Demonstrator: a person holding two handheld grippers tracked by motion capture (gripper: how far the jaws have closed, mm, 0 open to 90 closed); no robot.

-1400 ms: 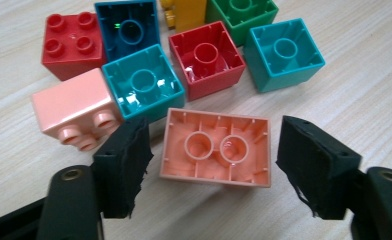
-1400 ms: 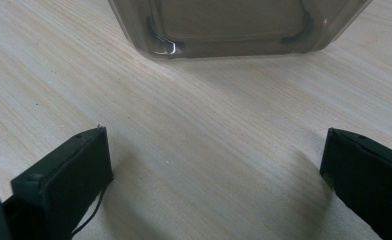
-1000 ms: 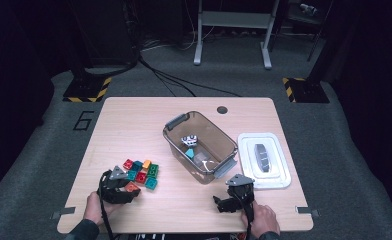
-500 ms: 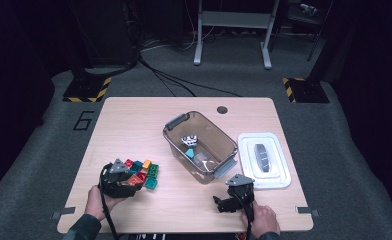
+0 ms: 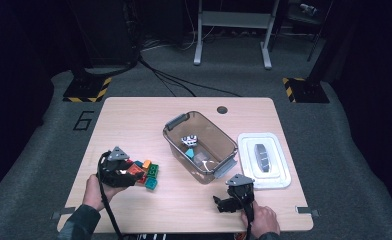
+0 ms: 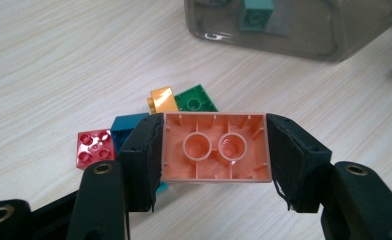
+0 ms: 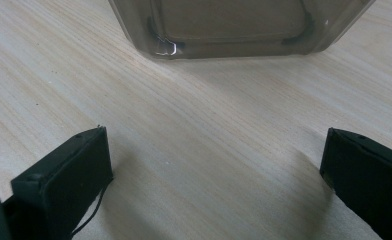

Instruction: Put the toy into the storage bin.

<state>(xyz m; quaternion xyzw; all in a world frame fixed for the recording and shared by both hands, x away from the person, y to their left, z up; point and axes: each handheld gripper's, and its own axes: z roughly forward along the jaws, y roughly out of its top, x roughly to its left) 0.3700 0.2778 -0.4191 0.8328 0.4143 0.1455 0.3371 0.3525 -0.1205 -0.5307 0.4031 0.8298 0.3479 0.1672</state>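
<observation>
The left hand-held gripper point(image 6: 214, 150) grasps an orange plastic building brick point(image 6: 215, 147) by its two short ends, with both black pads pressed on it. The hollow underside of the brick, with two round tubes, faces the camera of the left gripper view. The brick is above the pale wooden bench point(image 5: 134, 120), over the near left part of it.

Under and just beyond the held brick lies a small pile of plastic bricks: a red square brick point(image 6: 95, 147), a blue brick point(image 6: 126, 127), a yellow-orange brick point(image 6: 162, 100) and a green brick point(image 6: 196, 98). They lie close together, some touching.

A clear grey plastic box with latch handles point(image 5: 200, 146) stands in the middle of the bench, to the right of the pile and farther away. Inside it lies a teal brick point(image 6: 255, 12). To the right of the box, its white flat lid point(image 5: 263, 160) lies on the bench.

The right hand-held gripper point(image 7: 216, 175) is released, its jaws wide apart with only bare bench between them. It is at the near right part of the bench, just before the near wall of the box.
</observation>
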